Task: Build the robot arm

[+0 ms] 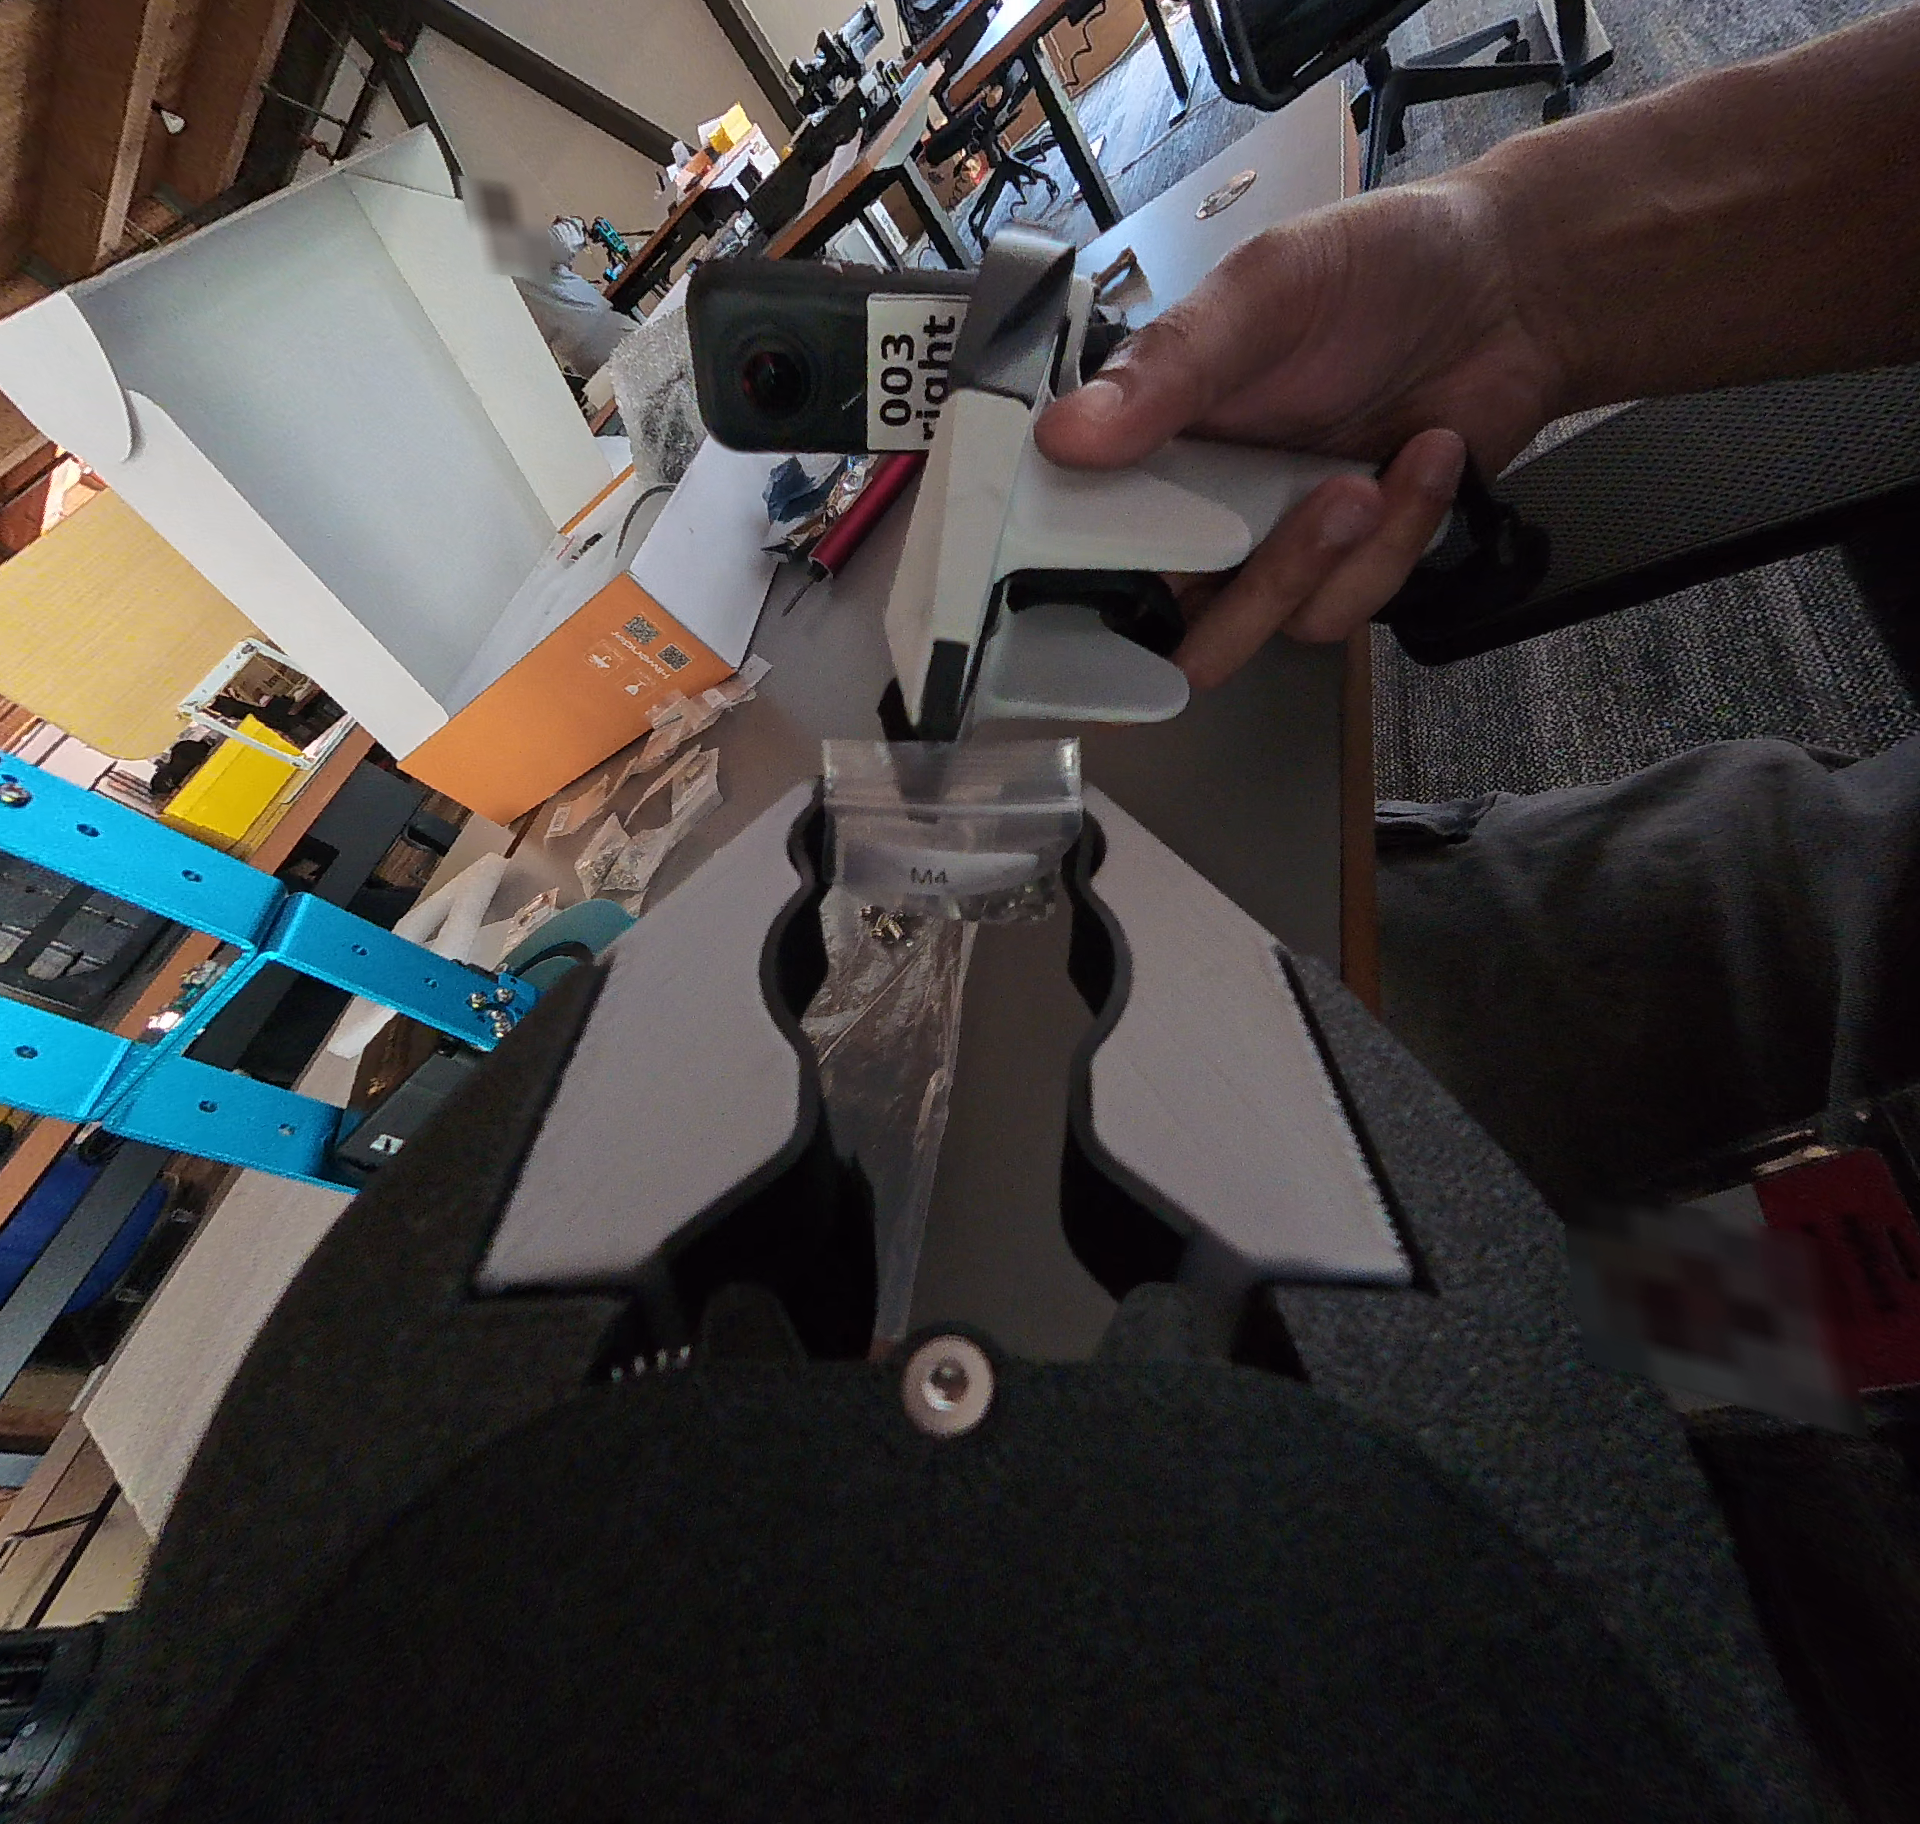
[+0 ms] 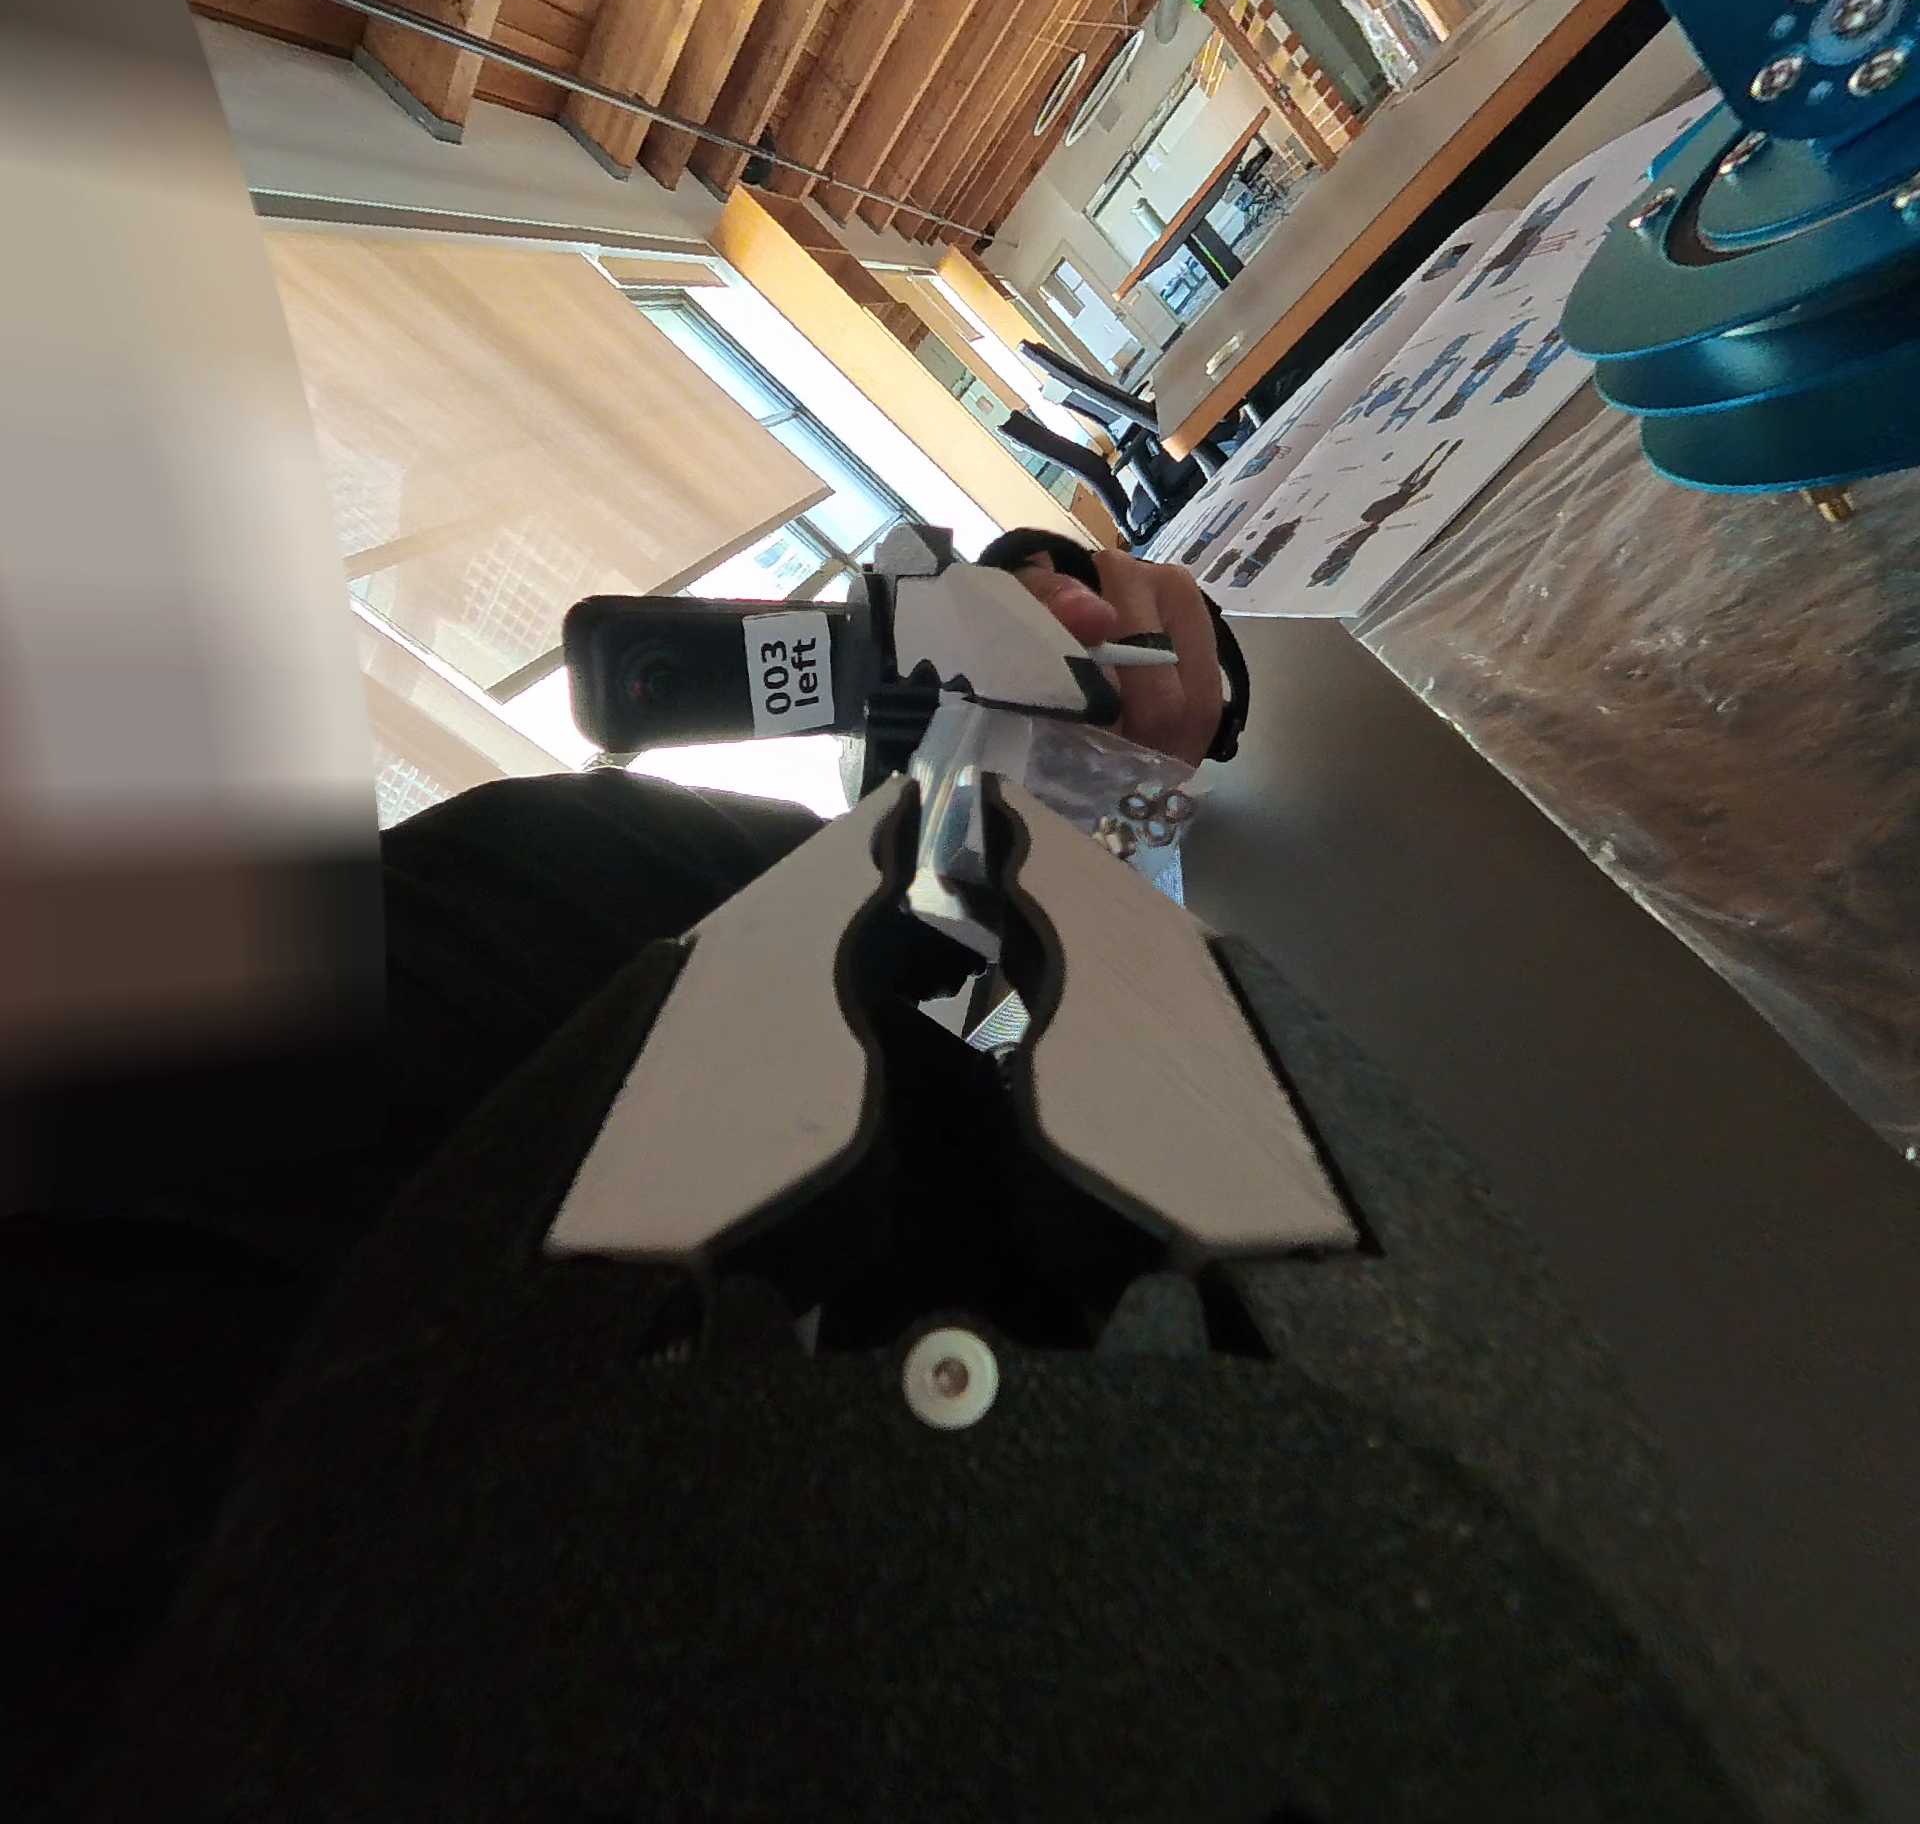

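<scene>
A small clear zip bag (image 1: 940, 839) with a white label strip and a few metal screws inside sits between my left gripper's (image 1: 948, 808) two fingers, which press on its side edges above the dark table (image 1: 1226, 798). My right gripper (image 1: 930, 720), held by a bare hand (image 1: 1299, 372), comes from above and pinches the bag's top lip. In the right wrist view my right gripper (image 2: 951, 803) is nearly closed on the clear top strip. Beyond it, the left gripper (image 2: 997, 725) holds the bag (image 2: 1132, 818), whose hardware hangs to the right.
A blue metal frame (image 1: 208, 943) stands at the left, with an orange and white box (image 1: 582, 662) and several small hardware bags (image 1: 644, 808) behind. Blue round discs (image 2: 1766, 320), a printed sheet (image 2: 1403, 424) and crinkled plastic wrap (image 2: 1662, 735) lie on the table. Both grippers' tips are close together, under 4 cm apart.
</scene>
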Available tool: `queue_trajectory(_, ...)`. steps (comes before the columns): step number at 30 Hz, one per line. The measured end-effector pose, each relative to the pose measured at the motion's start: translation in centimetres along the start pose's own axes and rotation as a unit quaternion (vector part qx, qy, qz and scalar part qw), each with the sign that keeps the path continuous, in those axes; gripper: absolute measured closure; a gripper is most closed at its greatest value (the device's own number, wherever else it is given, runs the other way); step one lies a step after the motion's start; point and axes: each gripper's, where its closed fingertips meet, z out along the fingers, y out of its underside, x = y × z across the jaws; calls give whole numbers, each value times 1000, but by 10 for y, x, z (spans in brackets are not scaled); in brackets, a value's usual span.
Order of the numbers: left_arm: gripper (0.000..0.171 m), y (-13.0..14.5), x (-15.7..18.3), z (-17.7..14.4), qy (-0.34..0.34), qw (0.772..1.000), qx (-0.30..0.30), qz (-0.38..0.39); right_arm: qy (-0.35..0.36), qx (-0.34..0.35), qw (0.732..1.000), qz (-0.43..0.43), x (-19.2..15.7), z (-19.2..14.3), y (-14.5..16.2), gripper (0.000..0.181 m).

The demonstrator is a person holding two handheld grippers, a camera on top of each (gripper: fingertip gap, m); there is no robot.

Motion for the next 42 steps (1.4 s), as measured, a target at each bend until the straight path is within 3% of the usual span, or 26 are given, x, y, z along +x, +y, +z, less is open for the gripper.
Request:
queue_trajectory(33, 128, 5, 3, 4, 0, 999, -21, 24, 21, -2, 1000, -2, 3, 1, 3, 167)
queue_trajectory(42, 128, 2, 3, 4, 0, 1000, -16, 22, -8, 3, 1000, 14, -3, -1, 2, 176)
